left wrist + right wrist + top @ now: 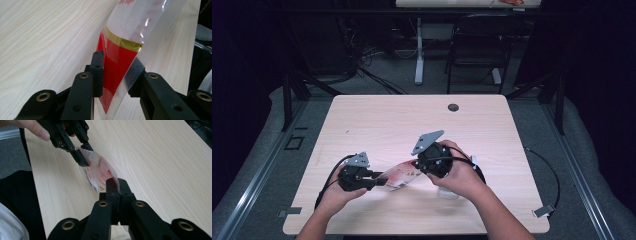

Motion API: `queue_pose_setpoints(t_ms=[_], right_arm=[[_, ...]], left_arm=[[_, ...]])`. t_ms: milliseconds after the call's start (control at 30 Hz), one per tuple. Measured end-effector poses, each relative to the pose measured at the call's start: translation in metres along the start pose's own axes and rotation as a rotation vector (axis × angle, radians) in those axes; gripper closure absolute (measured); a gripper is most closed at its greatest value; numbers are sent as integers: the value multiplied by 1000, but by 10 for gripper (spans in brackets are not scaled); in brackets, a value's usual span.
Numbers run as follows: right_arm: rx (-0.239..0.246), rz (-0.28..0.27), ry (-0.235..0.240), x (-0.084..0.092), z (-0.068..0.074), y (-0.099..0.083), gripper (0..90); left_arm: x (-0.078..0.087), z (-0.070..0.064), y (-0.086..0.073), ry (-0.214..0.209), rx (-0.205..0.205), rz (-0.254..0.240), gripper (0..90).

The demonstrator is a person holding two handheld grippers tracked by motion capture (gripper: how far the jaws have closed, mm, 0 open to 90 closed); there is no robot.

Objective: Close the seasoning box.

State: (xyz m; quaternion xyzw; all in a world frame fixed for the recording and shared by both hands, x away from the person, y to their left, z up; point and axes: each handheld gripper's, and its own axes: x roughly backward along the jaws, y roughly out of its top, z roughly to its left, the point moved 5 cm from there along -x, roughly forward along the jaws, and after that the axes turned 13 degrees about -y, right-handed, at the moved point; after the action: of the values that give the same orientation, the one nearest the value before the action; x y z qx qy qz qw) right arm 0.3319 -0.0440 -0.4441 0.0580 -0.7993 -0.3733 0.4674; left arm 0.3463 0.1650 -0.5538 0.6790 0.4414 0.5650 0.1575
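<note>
Plastic packet: right gripper clamped on one end; left gripper loosely astride the other. Risk: slips free, sags onto table.

So the clear plastic packet with the red and gold printed end sits over the near-middle of the pale wooden table, stretched between the two grippers. The left black two-jaw gripper is just left of the packet, the right black two-jaw gripper just right of it and slightly farther back. The small round dark grommet hole is well behind the packet, near the table's far edge.
</note>
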Motion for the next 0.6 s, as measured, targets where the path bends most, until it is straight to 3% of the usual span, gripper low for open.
queue_pose_setpoints(t_ms=[133,367,600], right_arm=[[4,-2,-15,-1,-1,0,899],[10,0,-27,-3,-1,-1,900],[16,6,-29,-2,-2,0,900]], left_arm=[[1,0,1,9,6,-9,696],[5,-1,5,65,-7,4,652],[11,-3,6,69,-7,1,634]])
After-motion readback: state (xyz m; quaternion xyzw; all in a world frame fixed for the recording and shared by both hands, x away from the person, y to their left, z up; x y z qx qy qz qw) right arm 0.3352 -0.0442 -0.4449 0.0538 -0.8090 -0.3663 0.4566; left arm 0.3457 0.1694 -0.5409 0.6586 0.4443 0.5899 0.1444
